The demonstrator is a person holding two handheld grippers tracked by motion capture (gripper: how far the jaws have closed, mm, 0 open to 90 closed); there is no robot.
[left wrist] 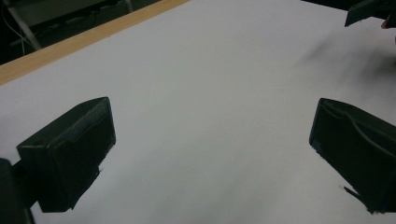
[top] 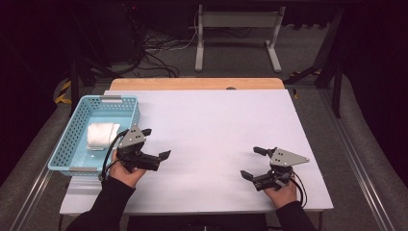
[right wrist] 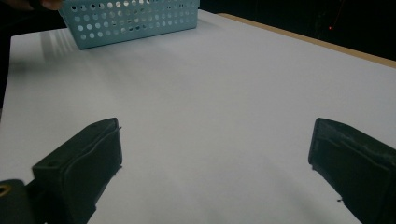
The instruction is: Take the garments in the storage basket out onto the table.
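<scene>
A light blue perforated basket stands at the table's left edge with a folded white cloth lying inside it. My left gripper is held just right of the basket, open, with nothing between its jaws. My right gripper hovers near the front right of the table, open and empty too. In the left gripper view my left gripper faces bare white table. In the right gripper view my right gripper points toward the basket far off at the top left.
The white table top has a wooden strip along its far edge. Beyond it stand a white table frame and floor cables. The other gripper's jaw tip shows at the top right of the left gripper view.
</scene>
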